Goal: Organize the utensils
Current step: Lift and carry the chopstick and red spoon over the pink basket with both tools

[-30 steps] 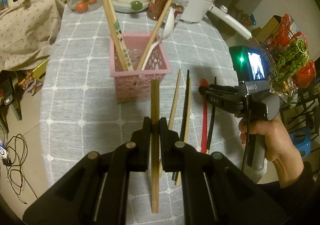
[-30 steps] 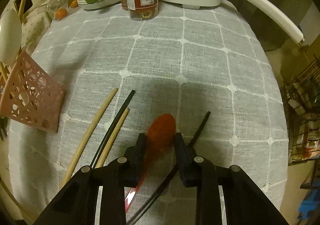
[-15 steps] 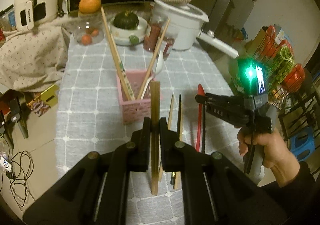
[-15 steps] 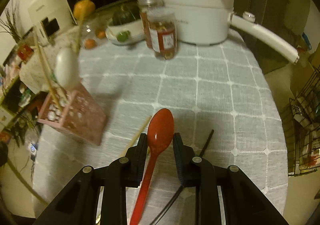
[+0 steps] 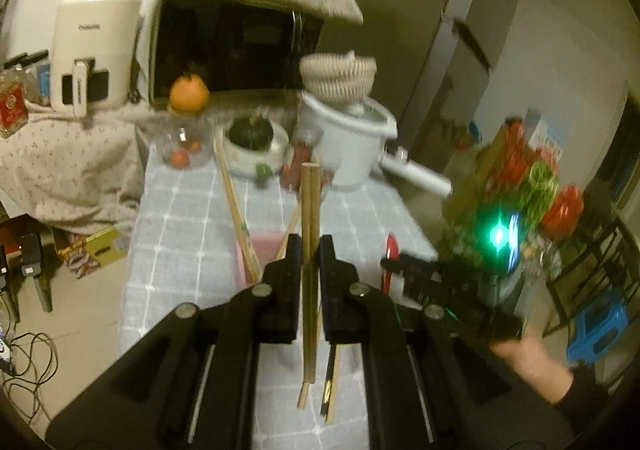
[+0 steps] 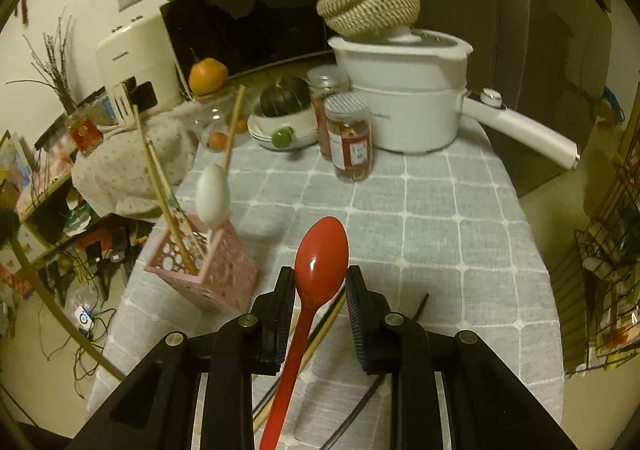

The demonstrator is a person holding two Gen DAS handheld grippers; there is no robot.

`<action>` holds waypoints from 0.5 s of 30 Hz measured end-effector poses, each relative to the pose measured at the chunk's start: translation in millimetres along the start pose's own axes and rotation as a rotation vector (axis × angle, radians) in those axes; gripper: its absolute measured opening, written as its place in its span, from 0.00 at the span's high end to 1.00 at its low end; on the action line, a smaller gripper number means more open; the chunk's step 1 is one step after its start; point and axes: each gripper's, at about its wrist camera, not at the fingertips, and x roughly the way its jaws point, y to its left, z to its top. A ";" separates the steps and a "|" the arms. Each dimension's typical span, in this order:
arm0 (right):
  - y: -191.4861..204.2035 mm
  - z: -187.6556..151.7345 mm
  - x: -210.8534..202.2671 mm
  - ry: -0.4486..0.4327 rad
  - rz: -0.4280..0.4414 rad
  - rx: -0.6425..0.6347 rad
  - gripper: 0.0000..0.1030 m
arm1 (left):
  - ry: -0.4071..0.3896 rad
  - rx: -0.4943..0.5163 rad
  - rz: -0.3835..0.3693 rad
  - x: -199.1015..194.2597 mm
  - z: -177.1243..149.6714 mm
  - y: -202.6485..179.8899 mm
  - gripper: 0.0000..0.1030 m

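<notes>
My left gripper (image 5: 310,250) is shut on a wooden chopstick (image 5: 309,209), held upright above the table. Behind it, mostly hidden by the fingers, stands the pink utensil basket (image 5: 262,246) with chopsticks leaning in it. My right gripper (image 6: 320,278) is shut on a red spoon (image 6: 320,262), bowl forward, lifted off the table; it also shows in the left wrist view (image 5: 390,268), to the right of the left gripper. The pink basket (image 6: 208,270) lies to the spoon's left and holds a white spoon (image 6: 213,197) and chopsticks. Loose chopsticks (image 5: 332,386) remain on the grey checked tablecloth (image 6: 440,217).
At the table's far end stand a white electric pot (image 6: 408,105) with a long handle, two spice jars (image 6: 352,141), a bowl with a green squash (image 6: 280,101) and a glass jar topped by an orange (image 6: 208,75). A wire rack (image 6: 608,250) stands right of the table.
Both grippers have risen and tilted up, lifting the chopstick and the red spoon off the table. The basket now sits lower in both views; the microwave and pot fill the background.
</notes>
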 end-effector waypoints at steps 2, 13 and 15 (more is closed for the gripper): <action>4.6 0.6 -1.7 -0.007 0.002 -0.011 0.75 | -0.064 -0.019 0.004 -10.2 7.0 3.0 0.91; 17.4 -2.7 0.7 -0.020 -0.005 -0.045 0.75 | -0.345 -0.094 0.041 -30.3 27.9 22.0 0.91; 18.0 -3.4 0.6 -0.020 -0.007 -0.046 0.75 | -0.342 -0.100 0.055 -20.1 26.6 25.3 0.91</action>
